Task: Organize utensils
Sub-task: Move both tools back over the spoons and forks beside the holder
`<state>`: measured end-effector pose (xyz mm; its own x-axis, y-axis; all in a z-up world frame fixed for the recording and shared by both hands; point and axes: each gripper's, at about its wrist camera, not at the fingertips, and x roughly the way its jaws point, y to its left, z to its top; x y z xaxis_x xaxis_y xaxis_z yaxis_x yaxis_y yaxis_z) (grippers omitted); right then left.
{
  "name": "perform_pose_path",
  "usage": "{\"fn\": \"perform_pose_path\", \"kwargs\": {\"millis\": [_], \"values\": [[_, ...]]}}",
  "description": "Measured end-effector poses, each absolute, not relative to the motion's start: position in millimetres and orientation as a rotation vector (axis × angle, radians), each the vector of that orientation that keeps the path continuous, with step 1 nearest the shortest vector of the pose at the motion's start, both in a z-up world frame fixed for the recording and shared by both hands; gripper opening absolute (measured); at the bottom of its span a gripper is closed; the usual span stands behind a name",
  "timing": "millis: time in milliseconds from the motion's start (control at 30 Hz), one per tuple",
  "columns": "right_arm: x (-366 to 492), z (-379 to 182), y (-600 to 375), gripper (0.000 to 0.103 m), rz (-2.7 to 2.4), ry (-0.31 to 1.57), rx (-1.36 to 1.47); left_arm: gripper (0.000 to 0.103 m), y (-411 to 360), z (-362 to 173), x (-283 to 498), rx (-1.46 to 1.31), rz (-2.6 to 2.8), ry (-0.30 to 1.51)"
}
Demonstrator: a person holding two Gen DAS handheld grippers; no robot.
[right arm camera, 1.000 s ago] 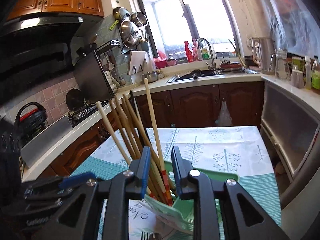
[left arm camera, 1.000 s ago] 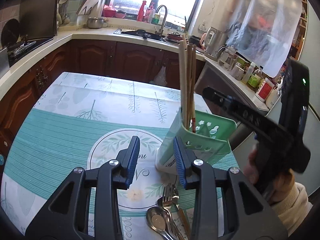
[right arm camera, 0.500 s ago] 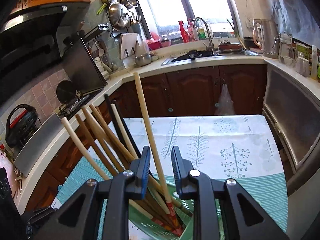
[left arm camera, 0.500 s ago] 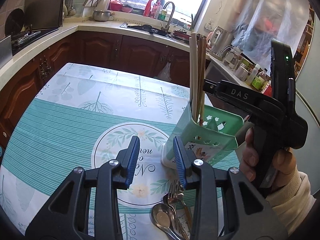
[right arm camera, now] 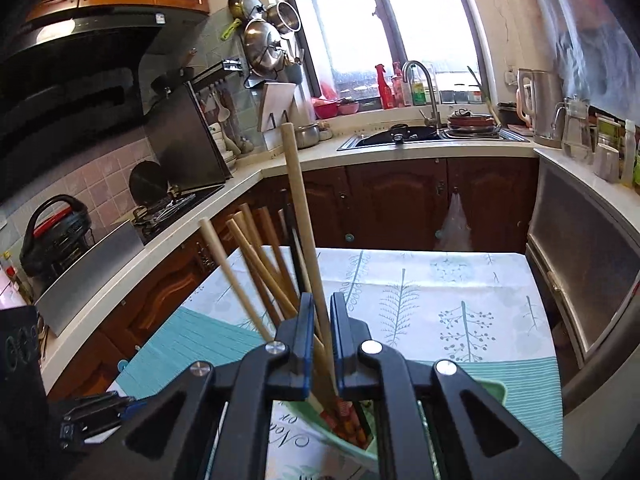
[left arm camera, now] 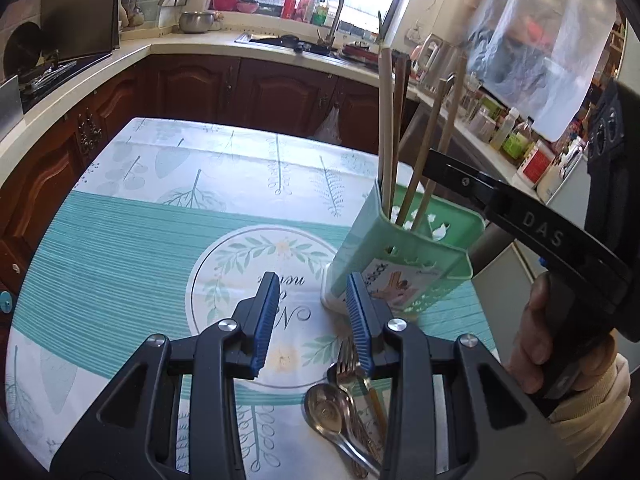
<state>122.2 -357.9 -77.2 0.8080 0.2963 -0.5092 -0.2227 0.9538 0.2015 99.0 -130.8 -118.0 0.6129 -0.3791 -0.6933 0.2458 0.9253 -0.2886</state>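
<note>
Right gripper (right arm camera: 320,320) jaws just closed on chopstick (right arm camera: 298,216), clamped low on shaft. Chopstick stood near-upright in green holder (left arm camera: 436,260), long axis up out of jaws, leaning with the bundle. Left gripper (left arm camera: 312,312) jaws apart, empty, just beside holder base; spoon (left arm camera: 326,412) and forks (left arm camera: 346,364) lay under them on table (left arm camera: 120,224). Pad contact hard to confirm; chopstick tip hidden in holder.

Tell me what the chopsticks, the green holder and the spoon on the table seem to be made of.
Chopsticks: probably wood or bamboo, matte tan to brown shafts, some with reddish patterned ends. Green holder: looks like moulded plastic, pale mint, smooth, with cut-out holes and a printed label. Spoon: metal, likely stainless steel, shiny with reflections in its bowl.
</note>
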Motion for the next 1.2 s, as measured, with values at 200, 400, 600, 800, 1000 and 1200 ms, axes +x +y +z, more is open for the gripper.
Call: {"fn": "perform_pose_path", "kwargs": {"millis": [200,400,600,800,1000,1200], "values": [[108.6,-77.1,-351.3,0.029,0.293,0.609,0.087,0.032,-124.4,-123.3,91.8,-0.151,-0.342,0.924],[83.4,-70.6,-353.7,0.031,0.293,0.582,0.114,0.032,-116.9,-129.3,81.3,-0.134,-0.347,1.015],[59.8,-76.6,-350.9,0.031,0.297,0.623,0.119,0.035,-117.3,-147.0,74.7,-0.138,-0.399,1.113],[41.0,-108.2,-348.1,0.031,0.296,0.732,0.126,0.045,-124.1,-179.5,76.9,-0.166,-0.491,1.224],[33.3,-134.7,-359.5,0.031,0.268,0.807,0.183,0.045,-134.4,-209.6,74.9,-0.176,-0.595,1.268],[27.7,-156.5,-373.7,0.031,0.251,0.845,0.24,0.045,-137.5,-232.3,82.9,-0.202,-0.599,1.283]]}}
